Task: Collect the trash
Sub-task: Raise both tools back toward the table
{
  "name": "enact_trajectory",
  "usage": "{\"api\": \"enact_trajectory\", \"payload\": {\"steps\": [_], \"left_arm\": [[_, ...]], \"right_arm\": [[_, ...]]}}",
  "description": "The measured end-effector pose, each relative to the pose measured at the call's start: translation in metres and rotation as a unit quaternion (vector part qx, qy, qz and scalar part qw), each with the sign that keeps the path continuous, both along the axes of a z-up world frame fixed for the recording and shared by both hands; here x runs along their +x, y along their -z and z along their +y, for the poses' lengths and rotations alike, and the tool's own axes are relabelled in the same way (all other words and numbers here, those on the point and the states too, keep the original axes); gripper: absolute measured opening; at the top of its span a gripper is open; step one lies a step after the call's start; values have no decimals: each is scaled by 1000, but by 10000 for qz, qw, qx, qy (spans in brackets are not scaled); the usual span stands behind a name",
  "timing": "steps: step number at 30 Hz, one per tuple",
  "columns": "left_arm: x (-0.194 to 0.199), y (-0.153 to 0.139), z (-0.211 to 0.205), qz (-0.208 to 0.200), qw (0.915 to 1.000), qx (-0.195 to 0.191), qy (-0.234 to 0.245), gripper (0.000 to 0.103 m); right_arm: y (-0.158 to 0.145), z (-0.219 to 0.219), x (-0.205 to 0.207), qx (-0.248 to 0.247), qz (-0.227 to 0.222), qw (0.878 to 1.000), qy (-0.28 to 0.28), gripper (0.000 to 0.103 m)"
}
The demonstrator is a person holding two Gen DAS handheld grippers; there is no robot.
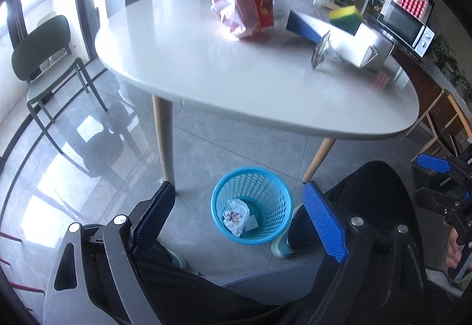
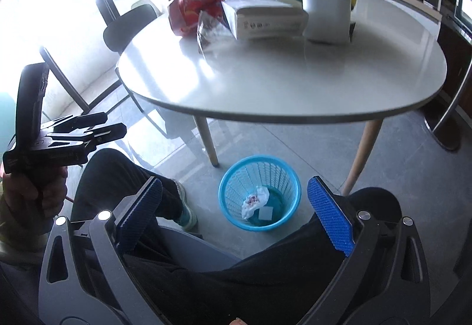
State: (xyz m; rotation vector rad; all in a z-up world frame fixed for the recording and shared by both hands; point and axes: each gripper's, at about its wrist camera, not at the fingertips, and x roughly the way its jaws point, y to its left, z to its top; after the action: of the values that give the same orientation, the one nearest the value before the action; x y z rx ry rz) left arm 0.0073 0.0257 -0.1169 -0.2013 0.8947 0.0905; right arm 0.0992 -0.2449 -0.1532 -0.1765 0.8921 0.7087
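Both grippers, left (image 1: 247,224) and right (image 2: 236,216), hang spread and empty over the bin (image 1: 251,205); next step, I judge: reach up for the wrappers (image 1: 243,11) on the table (image 1: 206,74)

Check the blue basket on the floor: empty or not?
Not empty. The blue basket stands upright, holding a crumpled white wrapper and a small white paper piece; most of its bottom shows bare.
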Motion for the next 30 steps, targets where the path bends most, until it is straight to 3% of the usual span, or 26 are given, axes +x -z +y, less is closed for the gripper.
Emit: {"api": "enact_trajectory", "payload": {"steps": [4,12,20,30], "left_arm": [[-2,-22,4,-308,9995,42,-48,93],[7,-63,10,-797,9967,95,-141,96],[30,-85,15,-1081,9940,89,-154,97],[77,-93,30,-1170,9928,102,-224,97]], "right_arm": [[-33,8,-9,192,-296,9993,-105,94],[-69,20,-9,372,-704,9966,-191,94],[-81,33,7,351,-899,9951,-225,94],[-85,59,61,493,-918,9939,-368,94]]}}
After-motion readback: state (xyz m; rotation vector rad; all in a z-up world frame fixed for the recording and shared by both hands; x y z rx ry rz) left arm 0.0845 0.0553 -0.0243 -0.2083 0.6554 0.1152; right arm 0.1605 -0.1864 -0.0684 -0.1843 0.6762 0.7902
